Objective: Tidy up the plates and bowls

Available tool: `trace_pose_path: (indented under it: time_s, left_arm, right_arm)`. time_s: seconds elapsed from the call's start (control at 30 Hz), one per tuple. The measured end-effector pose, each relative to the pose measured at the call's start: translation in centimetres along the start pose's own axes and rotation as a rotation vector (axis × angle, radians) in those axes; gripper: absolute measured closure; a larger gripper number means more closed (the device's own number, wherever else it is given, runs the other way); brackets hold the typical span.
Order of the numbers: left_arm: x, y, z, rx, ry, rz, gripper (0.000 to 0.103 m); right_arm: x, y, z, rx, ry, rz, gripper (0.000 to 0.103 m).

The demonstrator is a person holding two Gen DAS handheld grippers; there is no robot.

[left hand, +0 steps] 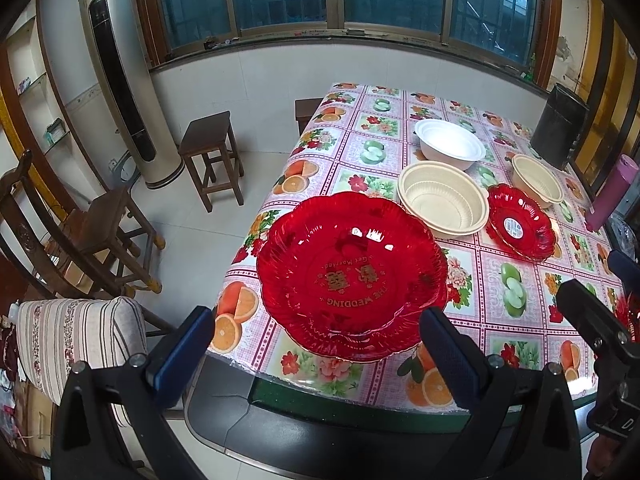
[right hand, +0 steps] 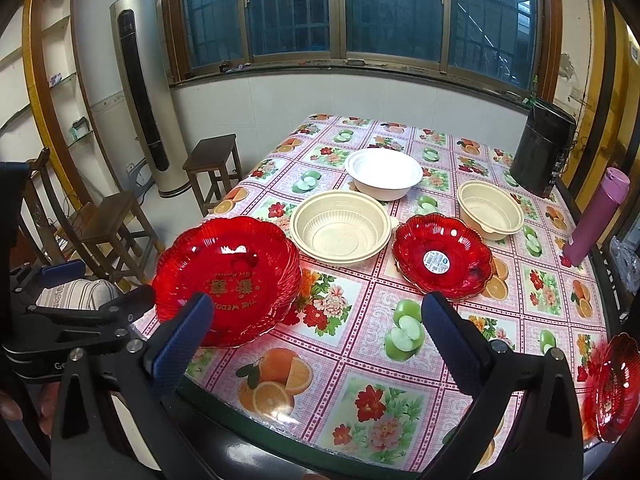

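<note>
A large red plate with gold lettering (left hand: 351, 271) (right hand: 228, 276) lies at the table's near left corner. A smaller red plate (left hand: 521, 227) (right hand: 442, 257) lies further right, and a third red plate (right hand: 614, 388) sits at the near right edge. A large beige bowl (left hand: 443, 197) (right hand: 341, 226), a smaller beige bowl (left hand: 538, 178) (right hand: 490, 209) and a white bowl (left hand: 450, 145) (right hand: 384, 173) stand behind. My left gripper (left hand: 316, 344) is open and empty just before the large red plate. My right gripper (right hand: 316, 342) is open and empty above the table's near edge.
The table has a fruit-and-flower cloth (right hand: 360, 400). A pink bottle (right hand: 596, 216) and a black container (right hand: 542, 148) stand at the right. Wooden stools (left hand: 212, 152) and a chair (left hand: 100, 236) stand left of the table, near a tall air conditioner (left hand: 120, 80).
</note>
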State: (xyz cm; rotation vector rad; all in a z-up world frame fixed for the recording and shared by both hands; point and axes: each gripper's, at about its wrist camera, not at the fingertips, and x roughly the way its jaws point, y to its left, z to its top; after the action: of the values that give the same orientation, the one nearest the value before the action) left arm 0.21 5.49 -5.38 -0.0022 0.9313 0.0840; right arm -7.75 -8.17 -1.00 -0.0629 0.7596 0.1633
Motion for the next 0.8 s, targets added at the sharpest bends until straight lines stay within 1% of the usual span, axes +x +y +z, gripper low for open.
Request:
trace_pose_path:
  time_s: [0.8]
  left_arm:
    - [0.04, -0.09, 0.74, 0.008, -0.004, -0.014, 0.000]
  right_arm:
    - [0.53, -0.15, 0.69, 0.000, 0.002, -0.011, 0.000]
